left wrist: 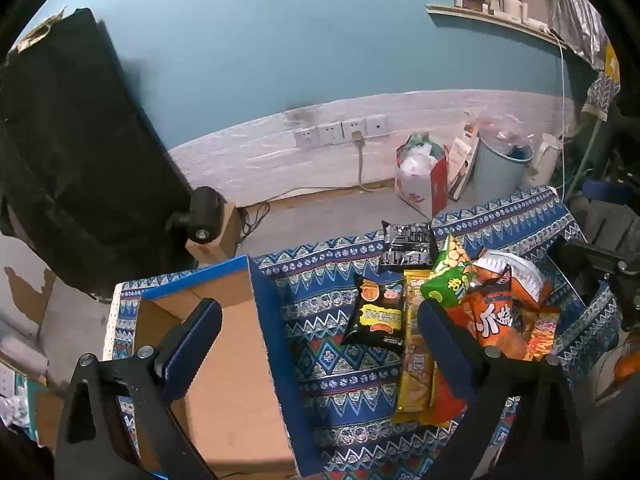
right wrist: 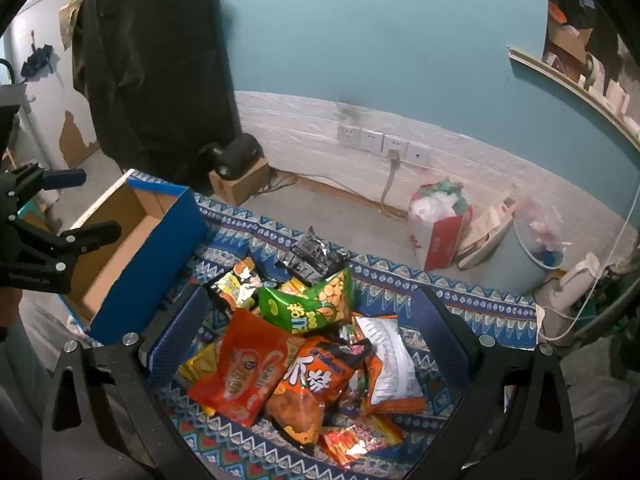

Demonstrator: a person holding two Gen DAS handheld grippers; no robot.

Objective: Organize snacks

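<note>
A heap of snack bags lies on the patterned blue cloth [left wrist: 344,384]: a green bag [right wrist: 308,304], an orange bag [right wrist: 316,376], a red-orange bag [right wrist: 244,372], a black bag [left wrist: 378,314], a yellow pack [left wrist: 416,364]. To the left stands an open cardboard box with blue sides [left wrist: 232,360] [right wrist: 132,248], nothing visible inside it. My left gripper [left wrist: 320,332] hovers open, one finger over the box, the other over the bags. My right gripper [right wrist: 312,324] hangs open above the heap. Neither holds anything. The left gripper [right wrist: 76,208] also shows at the right wrist view's left edge.
A black garment [left wrist: 72,152] hangs at the back left beside a small black device on a carton [left wrist: 204,220]. On the floor behind the table stand a red-and-white bag [left wrist: 424,176], a pale blue bin [left wrist: 500,168] and a white kettle [left wrist: 544,160]. Wall sockets [left wrist: 340,132] carry a plugged cable.
</note>
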